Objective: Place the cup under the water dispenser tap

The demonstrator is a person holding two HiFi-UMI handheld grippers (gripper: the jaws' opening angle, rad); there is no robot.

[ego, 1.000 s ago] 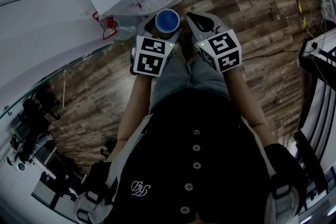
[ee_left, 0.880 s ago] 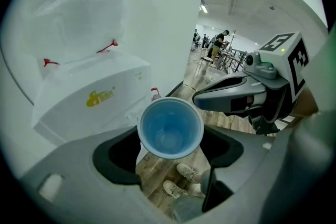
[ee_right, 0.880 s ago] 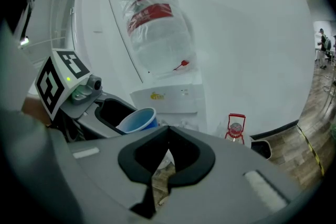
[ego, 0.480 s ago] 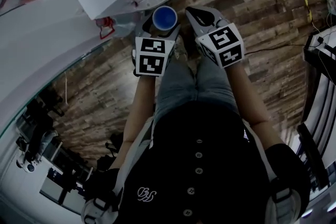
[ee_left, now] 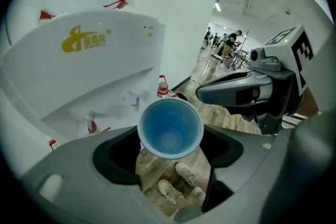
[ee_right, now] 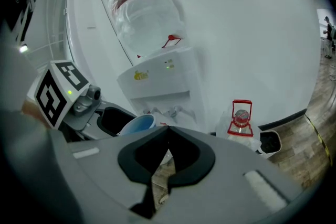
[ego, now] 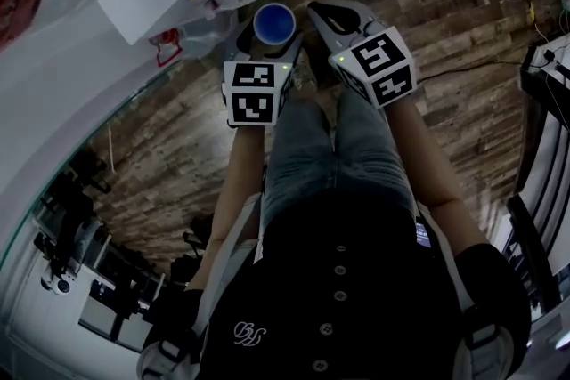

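A blue cup (ego: 274, 22) stands upright between the jaws of my left gripper (ego: 272, 31), which is shut on its sides. In the left gripper view the cup (ee_left: 170, 127) opens toward the camera and looks empty. Just beyond it is the white water dispenser (ee_left: 105, 60) with its two taps (ee_left: 131, 98), still apart from the cup. To the right, my right gripper (ego: 325, 13) hangs beside the cup. Its fingertips (ee_right: 168, 131) meet with nothing between them. From that side the cup (ee_right: 137, 124) sits low in front of the dispenser (ee_right: 157, 78).
A large clear bottle (ee_right: 139, 8) sits on top of the dispenser. A spare water bottle with a red handle (ee_right: 240, 120) and a black bin (ee_right: 270, 141) stand on the wood floor to its right. The person's legs and shoes (ee_left: 178, 181) are below the grippers.
Both grippers have sunk together in front of the dispenser, the cup still in the left one. The dispenser has slid toward the upper left of the head view.
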